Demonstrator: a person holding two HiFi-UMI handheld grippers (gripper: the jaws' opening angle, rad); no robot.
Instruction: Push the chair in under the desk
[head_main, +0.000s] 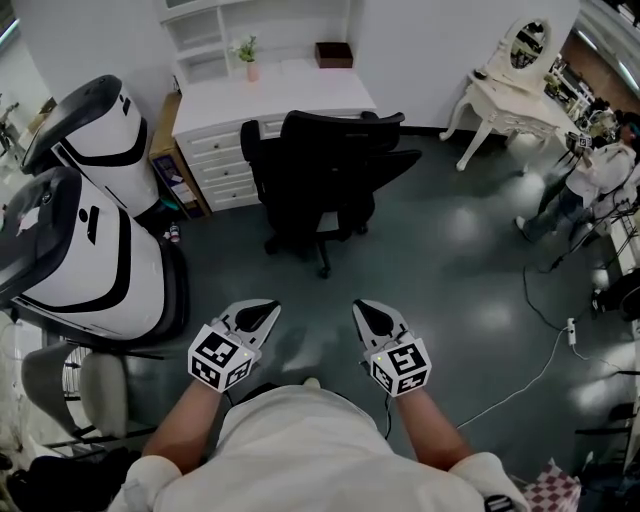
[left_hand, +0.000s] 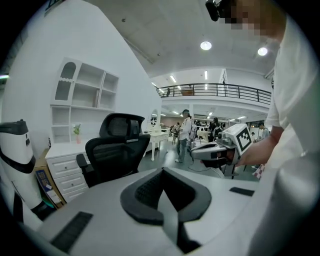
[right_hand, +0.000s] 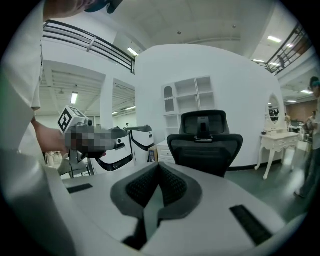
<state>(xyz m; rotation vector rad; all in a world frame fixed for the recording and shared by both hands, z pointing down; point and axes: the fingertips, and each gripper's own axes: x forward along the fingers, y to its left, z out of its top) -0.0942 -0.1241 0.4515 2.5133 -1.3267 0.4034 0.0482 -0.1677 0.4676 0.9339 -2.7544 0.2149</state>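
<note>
A black office chair (head_main: 325, 185) stands on the grey floor in front of a white desk (head_main: 275, 95), its seat turned partly to the right, its back toward me. The chair (left_hand: 116, 150) shows left of centre in the left gripper view and the chair (right_hand: 204, 145) straight ahead in the right gripper view. My left gripper (head_main: 262, 315) and right gripper (head_main: 372, 316) hang side by side near my body, well short of the chair. Both are shut with nothing between the jaws.
Two large white-and-black machines (head_main: 85, 240) stand at the left, beside the desk. A white dressing table (head_main: 515, 95) with an oval mirror is at the back right. A person (head_main: 590, 185) stands at the right. A cable (head_main: 540, 370) runs across the floor at the right.
</note>
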